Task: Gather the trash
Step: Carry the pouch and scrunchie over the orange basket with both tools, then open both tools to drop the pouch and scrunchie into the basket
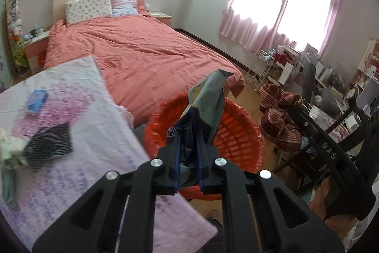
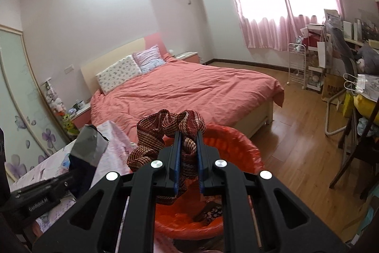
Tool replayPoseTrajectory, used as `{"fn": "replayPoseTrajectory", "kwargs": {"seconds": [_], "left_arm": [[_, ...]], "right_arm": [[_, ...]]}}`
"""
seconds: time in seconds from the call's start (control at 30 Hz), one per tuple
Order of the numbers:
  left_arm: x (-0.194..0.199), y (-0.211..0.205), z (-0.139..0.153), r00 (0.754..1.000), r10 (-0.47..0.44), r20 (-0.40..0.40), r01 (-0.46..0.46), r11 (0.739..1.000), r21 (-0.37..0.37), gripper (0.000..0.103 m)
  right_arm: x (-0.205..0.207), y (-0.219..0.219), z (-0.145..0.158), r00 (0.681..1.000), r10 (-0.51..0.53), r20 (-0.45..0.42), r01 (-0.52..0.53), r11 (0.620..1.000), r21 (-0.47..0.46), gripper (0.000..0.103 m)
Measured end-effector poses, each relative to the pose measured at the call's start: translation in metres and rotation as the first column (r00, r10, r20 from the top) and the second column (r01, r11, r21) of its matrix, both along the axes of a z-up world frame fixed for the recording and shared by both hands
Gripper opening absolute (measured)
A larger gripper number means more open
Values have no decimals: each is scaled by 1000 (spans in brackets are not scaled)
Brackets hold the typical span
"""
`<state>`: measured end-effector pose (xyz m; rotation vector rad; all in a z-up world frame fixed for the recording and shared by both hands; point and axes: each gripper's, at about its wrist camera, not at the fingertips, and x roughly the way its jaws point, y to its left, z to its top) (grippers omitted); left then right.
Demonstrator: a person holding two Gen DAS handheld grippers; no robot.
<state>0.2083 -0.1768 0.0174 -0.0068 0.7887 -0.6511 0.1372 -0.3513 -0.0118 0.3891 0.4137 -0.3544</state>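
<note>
Bedroom daylight falls on a coral-covered bed (image 1: 142, 49) in the left wrist view, where the left tool (image 1: 188, 146) pinches a blue-grey wrapper (image 1: 208, 99) above the orange bin (image 1: 239, 134). A blue packet (image 1: 36, 99), dark mesh (image 1: 51, 141) and more scraps wait on the table (image 1: 94, 170). From the right wrist, the right tool (image 2: 188, 153) clamps a red woven scrap (image 2: 165, 127) over the same bin (image 2: 246, 146), some trash already inside.
</note>
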Motion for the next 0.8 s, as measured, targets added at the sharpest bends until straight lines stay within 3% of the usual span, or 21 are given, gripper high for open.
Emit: {"fn": "replayPoseTrajectory", "kwargs": {"seconds": [0.33, 0.47, 0.53, 0.63, 0.8], "left_arm": [[24, -50, -43, 997, -34, -73, 36, 999, 21, 14], [36, -57, -56, 995, -18, -97, 22, 999, 47, 23], [40, -56, -62, 994, -2, -107, 9, 998, 62, 33], [45, -48, -69, 992, 25, -120, -16, 997, 78, 36], [45, -27, -68, 994, 61, -92, -50, 992, 115, 43]], "right_arm": [[8, -19, -17, 999, -23, -27, 25, 998, 55, 13], [15, -24, -24, 999, -1, -47, 5, 997, 79, 19], [17, -24, -27, 998, 13, -57, -8, 996, 89, 24], [18, -24, -30, 997, 22, -73, -15, 995, 94, 31], [13, -23, -29, 996, 21, -91, -14, 997, 79, 34]]}}
